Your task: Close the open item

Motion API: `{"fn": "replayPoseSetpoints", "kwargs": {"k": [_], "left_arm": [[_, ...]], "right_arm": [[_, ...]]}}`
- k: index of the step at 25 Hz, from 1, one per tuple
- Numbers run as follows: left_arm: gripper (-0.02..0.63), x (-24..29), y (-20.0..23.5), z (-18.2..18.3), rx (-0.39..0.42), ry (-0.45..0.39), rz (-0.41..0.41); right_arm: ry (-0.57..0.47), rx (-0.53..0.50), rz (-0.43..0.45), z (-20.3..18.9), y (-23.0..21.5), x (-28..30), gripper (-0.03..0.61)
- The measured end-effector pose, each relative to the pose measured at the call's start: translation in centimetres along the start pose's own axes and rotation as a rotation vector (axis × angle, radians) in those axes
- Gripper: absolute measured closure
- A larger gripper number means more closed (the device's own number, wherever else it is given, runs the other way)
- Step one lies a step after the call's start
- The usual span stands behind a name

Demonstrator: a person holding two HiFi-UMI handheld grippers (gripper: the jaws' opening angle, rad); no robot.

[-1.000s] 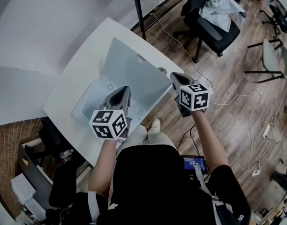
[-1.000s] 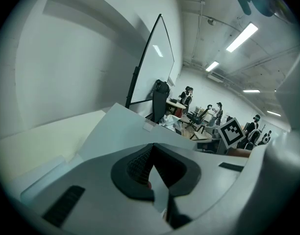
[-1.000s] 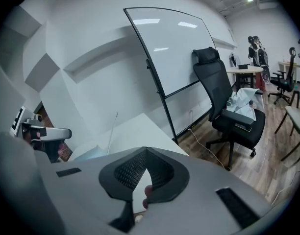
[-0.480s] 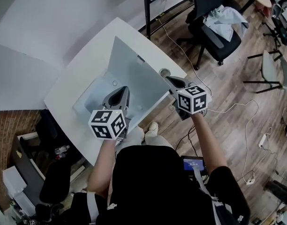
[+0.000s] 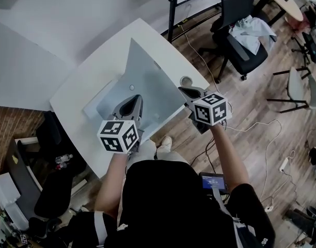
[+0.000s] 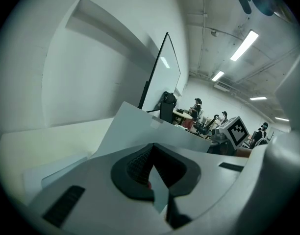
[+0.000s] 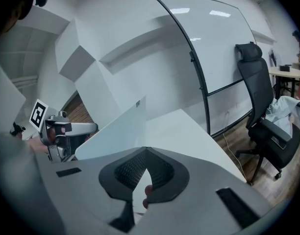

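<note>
Evidently closing is under way: over the last second the raised cover (image 5: 147, 79) of the pale grey-blue, thin flat folder (image 5: 99, 106) on the white rectangular table (image 5: 88, 68) has swung steeper, away from the person. The left gripper (image 5: 131, 102) and right gripper (image 5: 185, 92) each have their jaws clamped tight on the cover's near edge. Judged about halfway closed. Hinge and contents are hidden behind the cover, and the item's exact kind cannot be told.
</note>
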State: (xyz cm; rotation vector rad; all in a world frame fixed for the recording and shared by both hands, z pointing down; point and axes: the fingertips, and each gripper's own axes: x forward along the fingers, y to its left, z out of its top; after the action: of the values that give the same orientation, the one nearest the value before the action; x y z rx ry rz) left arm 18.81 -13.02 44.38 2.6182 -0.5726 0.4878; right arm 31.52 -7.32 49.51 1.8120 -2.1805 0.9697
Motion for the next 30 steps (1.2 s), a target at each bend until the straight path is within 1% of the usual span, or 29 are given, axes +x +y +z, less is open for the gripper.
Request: {"fn": "replayPoseSetpoints", "kwargs": {"k": [5, 15, 27, 30], "left_arm": [[0.603, -1.5, 0.9, -0.1, -0.015, -0.022, 0.024], [0.603, -5.3, 4.0, -1.3, -0.062, -0.055, 0.109], [0.603, -8.1, 7.1, -1.9, -0.106, -0.078, 0.178], [0.603, -8.5, 7.6, -2.3, -0.121, -0.077, 0.188]], "right_arm": [[0.027, -0.046, 0.060, 0.3, 2.3, 1.0, 0.541], [0.044, -0.120, 0.114, 1.0, 5.4, 3.7, 0.541], [0.066, -0.164, 0.191, 2.2, 8.2, 6.6, 0.541], [0.079, -0.173, 0.226, 2.1, 8.8, 7.0, 0.541]]}}
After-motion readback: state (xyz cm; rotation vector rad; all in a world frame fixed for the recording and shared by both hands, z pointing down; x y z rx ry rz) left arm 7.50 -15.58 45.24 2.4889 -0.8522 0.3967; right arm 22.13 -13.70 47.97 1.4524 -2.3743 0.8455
